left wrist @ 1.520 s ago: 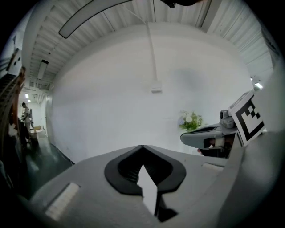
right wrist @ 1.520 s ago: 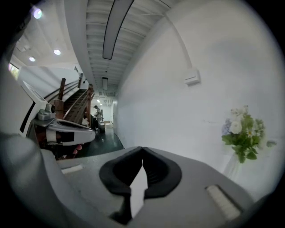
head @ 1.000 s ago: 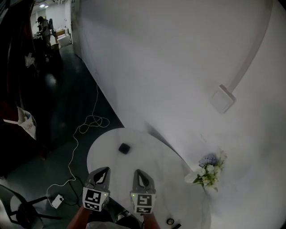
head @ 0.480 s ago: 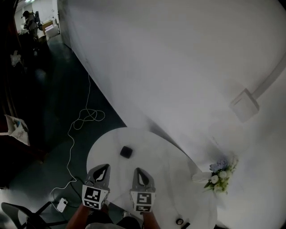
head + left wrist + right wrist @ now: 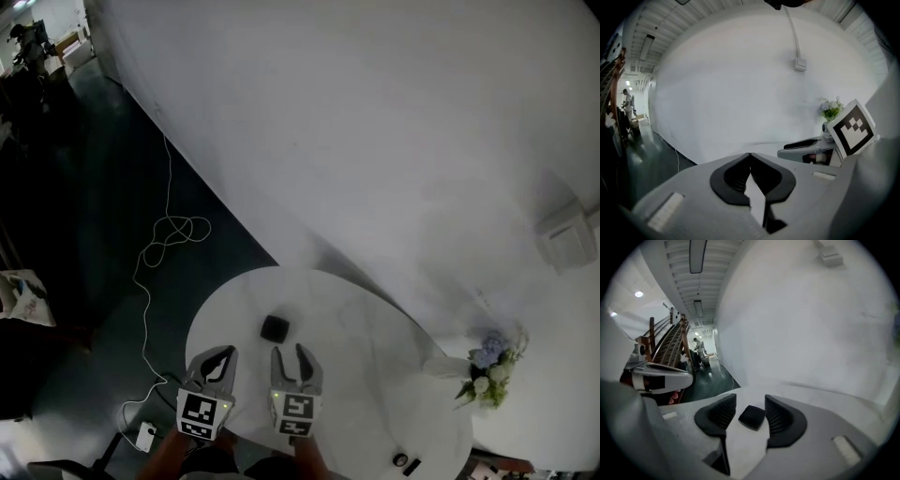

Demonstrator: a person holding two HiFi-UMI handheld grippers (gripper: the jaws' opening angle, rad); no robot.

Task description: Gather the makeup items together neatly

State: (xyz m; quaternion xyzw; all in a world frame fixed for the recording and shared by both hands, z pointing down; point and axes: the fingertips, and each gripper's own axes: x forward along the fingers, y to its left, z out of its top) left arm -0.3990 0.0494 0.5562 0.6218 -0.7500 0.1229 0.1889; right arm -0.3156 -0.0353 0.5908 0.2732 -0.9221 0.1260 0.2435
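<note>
- Head view: a round white table [image 5: 375, 375] stands against a pale curved wall. A small black squarish makeup case [image 5: 274, 328] lies on the table's left part. It is just ahead of both grippers and apart from them.
- The right gripper [image 5: 290, 353] is the nearer one, and the case lies just off its left fingertip. The jaws stand about half apart with nothing in their hold.
- The left gripper [image 5: 221, 356] sits beside the right one, its jaws together and empty.
- Two small dark items [image 5: 406, 462] lie at the table's near right edge, well apart from the case. They are too small to identify.
- A bunch of flowers [image 5: 487, 370] stands at the far right.
- Left gripper view: the fingertips meet, with only white tabletop beyond them.
- Right gripper view: the case shows in the gap between the ribbed pads, farther along the table and untouched. It is squarish, so it has no clear long axis, and one corner is turned toward the jaws.
- Against the earlier head pictures: the right jaws were together then and have just been opening. Both grippers now sit closer to the case.
</note>
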